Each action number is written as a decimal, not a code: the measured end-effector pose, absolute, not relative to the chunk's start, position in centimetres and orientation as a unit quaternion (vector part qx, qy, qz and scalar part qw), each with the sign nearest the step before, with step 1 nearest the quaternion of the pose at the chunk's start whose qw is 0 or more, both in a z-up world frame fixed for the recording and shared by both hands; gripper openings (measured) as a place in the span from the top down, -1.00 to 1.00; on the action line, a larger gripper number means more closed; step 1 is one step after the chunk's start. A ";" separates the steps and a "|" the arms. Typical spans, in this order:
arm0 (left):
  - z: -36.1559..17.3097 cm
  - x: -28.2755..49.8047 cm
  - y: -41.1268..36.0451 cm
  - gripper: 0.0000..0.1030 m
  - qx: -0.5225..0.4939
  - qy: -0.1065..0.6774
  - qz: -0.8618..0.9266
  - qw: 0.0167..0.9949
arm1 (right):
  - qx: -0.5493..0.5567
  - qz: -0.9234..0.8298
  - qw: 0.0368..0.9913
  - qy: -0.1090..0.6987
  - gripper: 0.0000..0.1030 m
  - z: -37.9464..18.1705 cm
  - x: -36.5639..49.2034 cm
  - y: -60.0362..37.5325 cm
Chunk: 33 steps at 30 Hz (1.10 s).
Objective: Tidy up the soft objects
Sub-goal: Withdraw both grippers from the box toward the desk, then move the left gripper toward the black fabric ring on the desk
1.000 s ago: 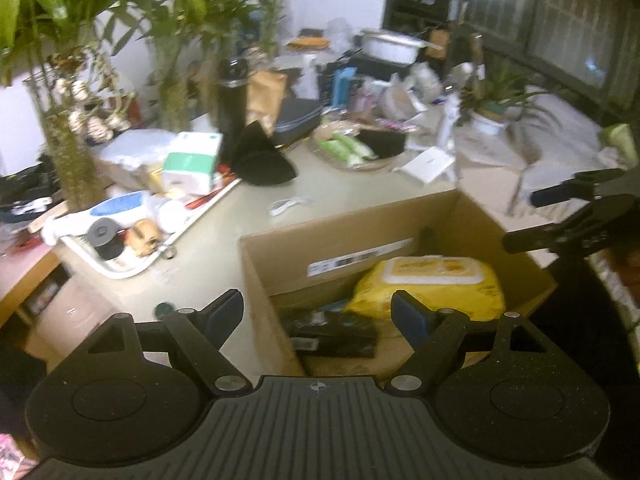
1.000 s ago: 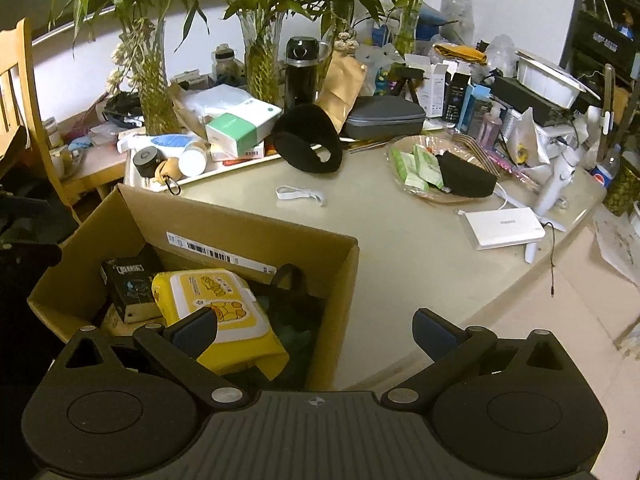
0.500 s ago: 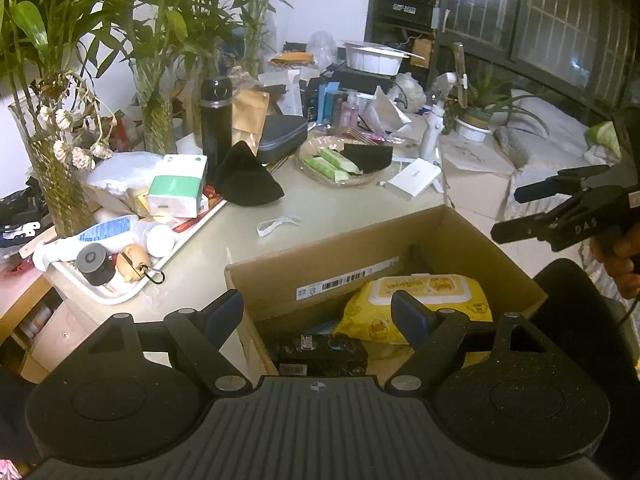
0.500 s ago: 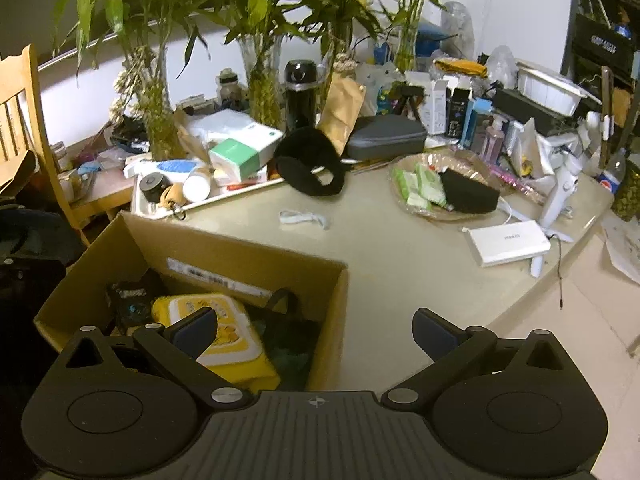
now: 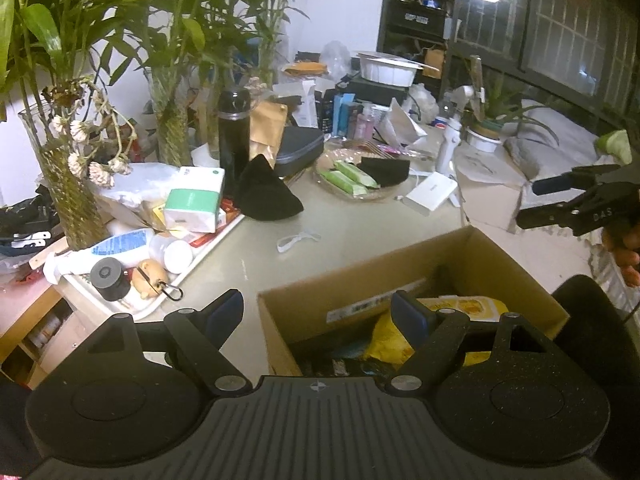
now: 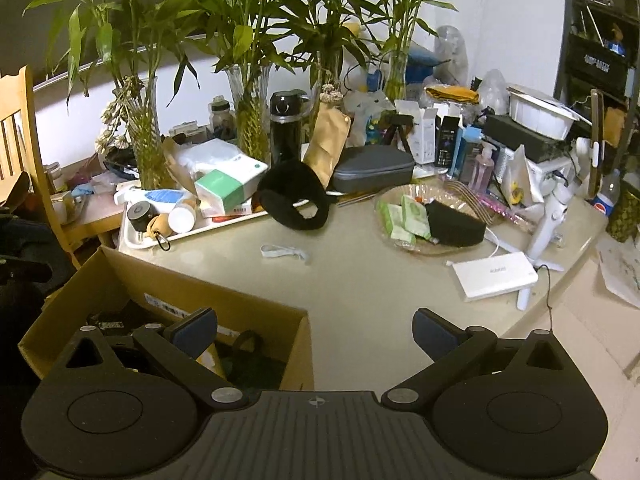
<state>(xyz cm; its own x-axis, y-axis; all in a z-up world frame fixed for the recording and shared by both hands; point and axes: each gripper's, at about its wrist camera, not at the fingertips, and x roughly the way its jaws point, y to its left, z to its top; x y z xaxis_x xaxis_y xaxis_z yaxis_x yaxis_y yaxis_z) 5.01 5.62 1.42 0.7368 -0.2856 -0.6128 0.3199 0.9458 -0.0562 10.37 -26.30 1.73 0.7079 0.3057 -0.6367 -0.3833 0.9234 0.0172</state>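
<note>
your left gripper (image 5: 318,314) hangs with its jaws spread wide and nothing between them, over the near rim of the open brown cardboard box (image 5: 360,280); a yellow soft wipes pack (image 5: 460,308) lies inside the box. your right gripper (image 6: 315,326) is likewise released and empty, above the box's corner (image 6: 200,292) and the bare beige tabletop (image 6: 360,288). a black soft pouch (image 6: 296,200) stands beside the white tray (image 6: 192,236), and a small white elastic band (image 6: 284,253) lies alone on the table between the pouch and the box.
</note>
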 end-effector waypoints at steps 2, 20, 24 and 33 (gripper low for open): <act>1.5 5.4 5.9 -0.58 0.024 0.322 -0.161 0.933 | -0.058 0.187 0.923 0.331 -1.00 1.8 10.7 -26.6; 1.5 8.5 7.4 -0.58 0.030 0.302 -0.150 0.941 | -0.044 0.168 0.931 0.322 -1.00 0.8 14.3 -28.1; 1.2 9.3 7.7 -0.58 0.029 0.304 -0.148 0.941 | -0.039 0.186 0.924 0.333 -1.00 0.5 15.1 -28.1; 0.9 11.0 8.2 -0.58 0.048 0.291 -0.144 0.945 | -0.027 0.214 0.909 0.355 -1.00 -0.8 17.0 -27.7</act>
<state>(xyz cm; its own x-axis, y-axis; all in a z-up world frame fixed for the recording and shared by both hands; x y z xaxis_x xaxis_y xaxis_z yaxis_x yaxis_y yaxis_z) 11.04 8.17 0.90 0.7889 -0.2438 -0.5641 0.2992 0.9542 0.0061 16.96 -27.69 -0.76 0.6557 0.3706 -0.6578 -0.4089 0.9067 0.1033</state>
